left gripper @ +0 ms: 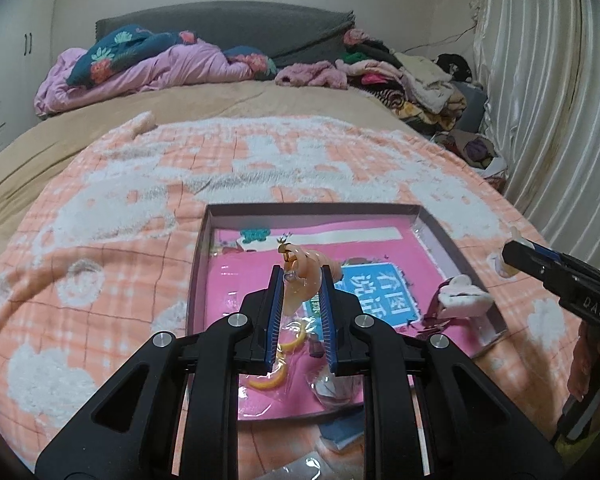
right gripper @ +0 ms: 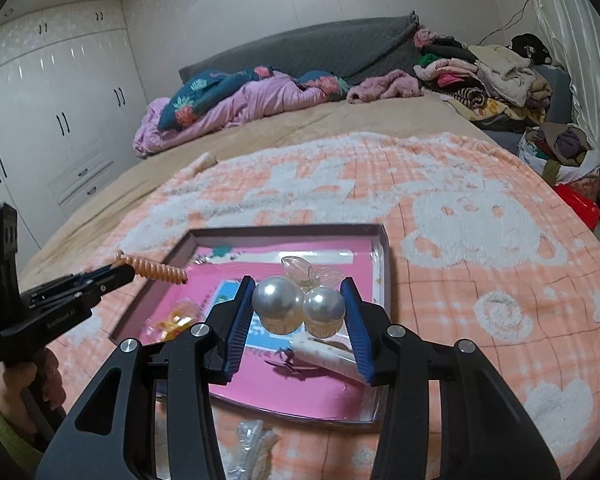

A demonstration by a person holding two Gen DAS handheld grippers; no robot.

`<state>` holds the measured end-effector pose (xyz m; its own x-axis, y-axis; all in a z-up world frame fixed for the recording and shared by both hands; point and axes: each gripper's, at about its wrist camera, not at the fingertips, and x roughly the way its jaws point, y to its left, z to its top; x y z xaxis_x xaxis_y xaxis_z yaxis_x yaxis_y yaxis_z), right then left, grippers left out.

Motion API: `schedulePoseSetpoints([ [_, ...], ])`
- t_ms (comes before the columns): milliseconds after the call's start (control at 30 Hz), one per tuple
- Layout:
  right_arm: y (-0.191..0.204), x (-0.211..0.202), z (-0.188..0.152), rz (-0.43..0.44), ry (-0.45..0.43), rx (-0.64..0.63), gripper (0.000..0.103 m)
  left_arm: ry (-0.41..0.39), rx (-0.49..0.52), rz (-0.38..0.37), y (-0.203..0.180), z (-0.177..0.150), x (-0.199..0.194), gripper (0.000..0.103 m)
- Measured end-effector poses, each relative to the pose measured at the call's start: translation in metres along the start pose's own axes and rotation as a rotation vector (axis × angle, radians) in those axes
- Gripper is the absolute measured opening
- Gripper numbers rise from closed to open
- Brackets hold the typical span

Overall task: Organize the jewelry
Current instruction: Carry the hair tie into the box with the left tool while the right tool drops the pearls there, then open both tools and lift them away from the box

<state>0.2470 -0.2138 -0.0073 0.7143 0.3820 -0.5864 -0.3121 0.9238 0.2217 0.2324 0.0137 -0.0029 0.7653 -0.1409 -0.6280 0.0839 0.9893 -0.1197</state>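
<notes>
Where the peach-and-white blanket (left gripper: 112, 216) covers the bed, a shallow pink-floored tray (left gripper: 452, 240) lies on it. Above the tray's near half, the right gripper (right gripper: 298, 304) clamps a hair tie with two big pearls (right gripper: 278, 300). Over the tray's left part, the left gripper (left gripper: 299, 296) pinches a peach spiral hair tie (left gripper: 300, 276). Yellow clips (left gripper: 268, 380) lie on the tray floor near its front edge.
</notes>
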Motion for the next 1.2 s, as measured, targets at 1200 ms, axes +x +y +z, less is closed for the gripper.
schedulePoseSetpoints([
  [1200, 0.002, 0.018, -0.015, 0.008, 0.037, 0.001, 0.07, 0.067, -0.034, 0.049, 0.011, -0.017, 0.017, 0.041],
])
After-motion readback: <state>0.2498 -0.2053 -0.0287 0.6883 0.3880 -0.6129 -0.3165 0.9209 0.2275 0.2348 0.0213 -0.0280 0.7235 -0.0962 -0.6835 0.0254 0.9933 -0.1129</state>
